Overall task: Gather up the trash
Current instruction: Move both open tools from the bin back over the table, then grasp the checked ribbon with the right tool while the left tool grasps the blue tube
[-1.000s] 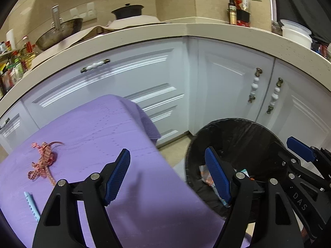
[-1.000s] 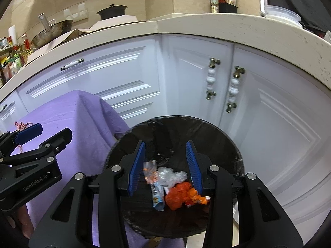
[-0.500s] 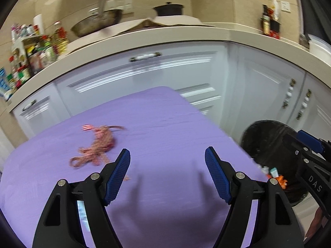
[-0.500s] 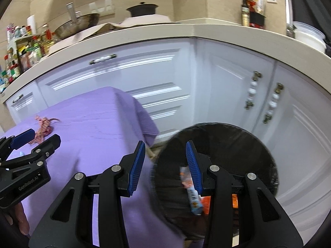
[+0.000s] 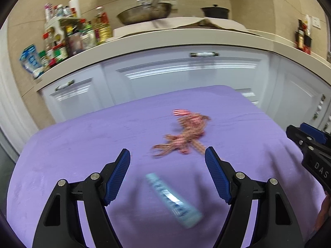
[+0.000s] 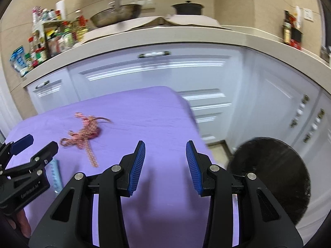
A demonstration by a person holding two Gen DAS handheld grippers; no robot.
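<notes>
A red checked ribbon (image 5: 185,134) lies crumpled on the purple tablecloth (image 5: 82,144), and a light blue wrapper (image 5: 173,200) lies nearer to me. My left gripper (image 5: 167,165) hangs open over the wrapper, nothing between its blue pads. The right gripper (image 6: 165,161) is open too, empty, above the cloth's right part (image 6: 157,111). From the right wrist view the ribbon (image 6: 84,134) and wrapper (image 6: 55,175) sit to the left, beside the left gripper (image 6: 31,146). The black-lined trash bin (image 6: 273,175) stands on the floor at the right.
White cabinets (image 5: 186,74) with a beige counter (image 5: 165,39) run behind the table. A wok (image 5: 144,14), a black pot (image 5: 215,11) and a rack of bottles (image 5: 68,35) stand on the counter. The table's right edge drops off toward the bin.
Both grippers have swung left, away from the bin and over the purple table. The ribbon and wrapper have come toward the middle of the left wrist view. Neither gripper's opening has changed.
</notes>
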